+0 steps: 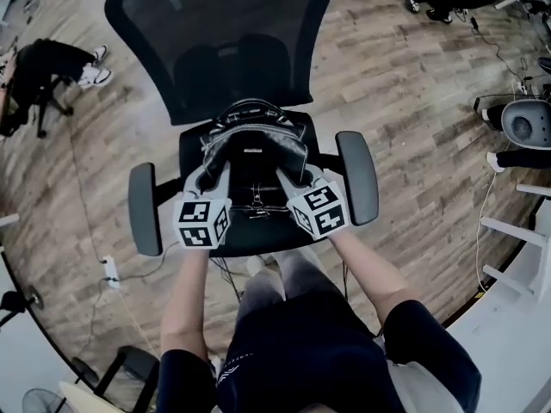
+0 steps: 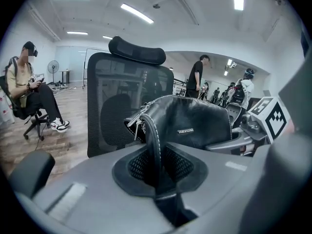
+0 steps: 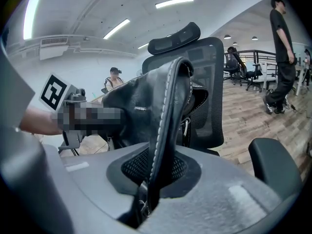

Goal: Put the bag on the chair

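A black leather bag (image 1: 252,149) with white stitching rests on the seat of a black office chair (image 1: 250,231), in front of the mesh backrest (image 1: 222,37). My left gripper (image 1: 213,181) is shut on the bag's left strap (image 2: 155,150), which runs up from between its jaws to the bag (image 2: 187,123). My right gripper (image 1: 291,181) is shut on the right strap (image 3: 163,135), pinched between its jaws, with the bag (image 3: 141,111) just beyond. Both grippers sit over the seat's front, between the armrests.
Grey armrests (image 1: 145,209) (image 1: 357,176) flank the seat. A white power strip (image 1: 110,271) and cables lie on the wood floor at left. A seated person (image 2: 29,94) is at left, others stand at right (image 3: 282,48). White furniture (image 1: 516,239) stands at right.
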Tool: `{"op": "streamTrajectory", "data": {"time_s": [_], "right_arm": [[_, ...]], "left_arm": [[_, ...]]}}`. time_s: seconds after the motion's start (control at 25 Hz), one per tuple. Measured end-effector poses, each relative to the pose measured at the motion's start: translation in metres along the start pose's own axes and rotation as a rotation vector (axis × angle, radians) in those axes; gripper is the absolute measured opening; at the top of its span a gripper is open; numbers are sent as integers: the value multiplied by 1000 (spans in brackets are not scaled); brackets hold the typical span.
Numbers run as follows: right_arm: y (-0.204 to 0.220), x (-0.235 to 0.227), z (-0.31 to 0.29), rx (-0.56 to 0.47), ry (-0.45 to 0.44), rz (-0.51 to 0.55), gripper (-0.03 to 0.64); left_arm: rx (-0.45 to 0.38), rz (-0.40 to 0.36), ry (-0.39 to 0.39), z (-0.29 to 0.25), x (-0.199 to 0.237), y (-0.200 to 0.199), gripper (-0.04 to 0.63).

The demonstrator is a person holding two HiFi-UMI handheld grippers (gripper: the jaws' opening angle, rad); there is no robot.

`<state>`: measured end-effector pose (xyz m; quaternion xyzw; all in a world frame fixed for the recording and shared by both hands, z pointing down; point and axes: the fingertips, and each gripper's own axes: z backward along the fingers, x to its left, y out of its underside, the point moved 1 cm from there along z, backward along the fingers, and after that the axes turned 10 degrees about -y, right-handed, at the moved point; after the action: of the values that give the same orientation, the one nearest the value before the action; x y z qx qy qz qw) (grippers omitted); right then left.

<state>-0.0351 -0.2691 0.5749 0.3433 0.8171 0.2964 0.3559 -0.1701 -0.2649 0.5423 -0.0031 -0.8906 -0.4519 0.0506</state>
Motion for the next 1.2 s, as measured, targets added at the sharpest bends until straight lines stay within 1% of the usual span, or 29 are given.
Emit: {"op": "streamTrajectory", "data": {"time_s": [0.2,0.4,0.64,0.76,0.92,1.12,1.2], "right_arm": [[5,-17,-18,5,27,-16,35],[13,-31,-31,9,47,-21,35],[15,-41,-42,13,33,-43,35],[15,-45,-44,16,18,-58,38],[19,-51,-47,23,16,-73,50],[21,-56,-49,33,24,-84,70],[23,-57,-49,41,24,-89,82]], "left_arm": [[33,-38,3,-27,6,5,67],[50,-67,2,-47,7,12,67],[64,-71,-28,-61,12,17,69],[70,-73,-27,-66,12,18,72],[79,-74,-20,-74,13,19,85],[67,-94,-34,-80,15,21,106],[67,-86,-38,-81,16,22,117]]}}
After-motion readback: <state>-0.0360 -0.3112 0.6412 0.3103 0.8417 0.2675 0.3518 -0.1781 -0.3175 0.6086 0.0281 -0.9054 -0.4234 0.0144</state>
